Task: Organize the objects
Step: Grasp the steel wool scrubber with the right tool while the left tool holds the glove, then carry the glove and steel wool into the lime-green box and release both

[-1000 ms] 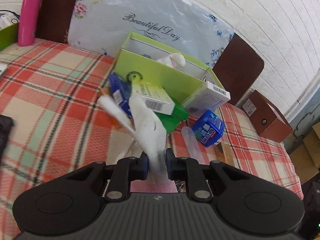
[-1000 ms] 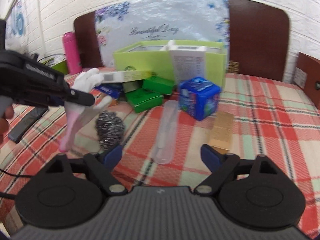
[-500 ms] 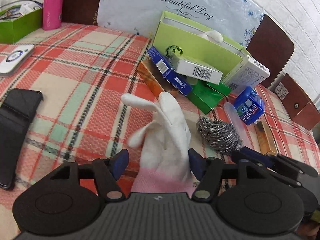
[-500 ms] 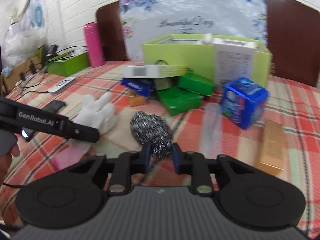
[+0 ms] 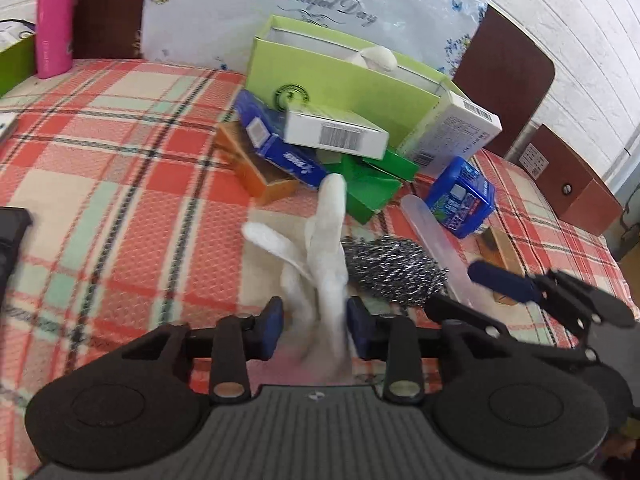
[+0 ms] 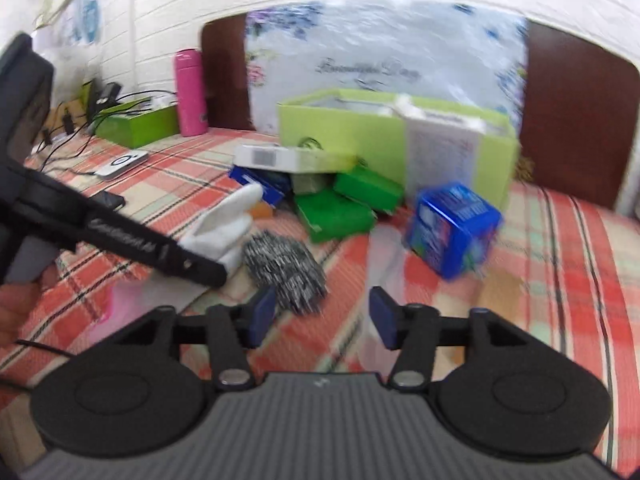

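A white glove with a pink cuff stands between the pads of my left gripper; the jaws are apart and do not clamp it. It also shows in the right wrist view. A steel wool scrubber lies just right of the glove, and just beyond my open right gripper in the right wrist view. A lime green box with another glove inside stands behind a pile of small boxes.
The pile holds a white barcode box, a blue box, an orange box and green boxes. A blue tub, a clear tube, a pink bottle and a phone are on the plaid cloth.
My left gripper opened and let go of the glove, then closed partway around it. My right gripper shut near the scrubber, then opened again.
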Demonstrator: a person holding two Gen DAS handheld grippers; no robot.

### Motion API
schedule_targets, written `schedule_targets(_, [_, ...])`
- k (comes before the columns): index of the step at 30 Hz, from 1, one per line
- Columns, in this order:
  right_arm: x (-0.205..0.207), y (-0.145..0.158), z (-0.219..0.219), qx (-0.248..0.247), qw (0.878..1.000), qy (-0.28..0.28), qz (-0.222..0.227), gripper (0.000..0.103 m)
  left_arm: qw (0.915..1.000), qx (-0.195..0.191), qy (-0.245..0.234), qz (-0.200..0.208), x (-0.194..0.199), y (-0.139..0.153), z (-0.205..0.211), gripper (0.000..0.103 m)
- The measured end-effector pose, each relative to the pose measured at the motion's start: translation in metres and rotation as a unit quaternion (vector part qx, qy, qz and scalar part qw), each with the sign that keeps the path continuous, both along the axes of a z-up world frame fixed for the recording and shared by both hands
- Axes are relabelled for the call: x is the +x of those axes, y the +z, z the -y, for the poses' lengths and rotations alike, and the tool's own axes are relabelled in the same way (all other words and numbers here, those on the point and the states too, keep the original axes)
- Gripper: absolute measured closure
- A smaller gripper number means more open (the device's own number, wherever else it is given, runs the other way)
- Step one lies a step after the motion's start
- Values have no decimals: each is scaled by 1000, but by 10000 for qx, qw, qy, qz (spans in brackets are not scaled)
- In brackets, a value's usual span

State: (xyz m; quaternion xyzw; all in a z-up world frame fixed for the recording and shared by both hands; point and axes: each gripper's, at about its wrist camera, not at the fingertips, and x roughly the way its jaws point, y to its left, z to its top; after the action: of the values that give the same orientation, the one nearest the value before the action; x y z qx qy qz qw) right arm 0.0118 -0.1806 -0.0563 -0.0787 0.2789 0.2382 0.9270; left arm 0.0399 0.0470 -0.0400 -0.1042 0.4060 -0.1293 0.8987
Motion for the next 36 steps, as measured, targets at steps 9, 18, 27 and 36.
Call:
schedule_targets(9, [20,-5,-16,61,9997,31,-225,68,9999,133,-7,-55,-4,-3,-6,34])
schedule_targets(18, [-10,4,9,326,9979,-198,-526,68,9982,16,-589,-63,10,-8,24,67])
schedule_targets(27, [-2,-4,-2,73,9989,-79,-458,55,9983,30,-585,55,1,-10,19,50])
schedule_targets(36, [-6,2,10,455,9970,-120,-620,67,9970,-86,-745,213,-3,11,15,93])
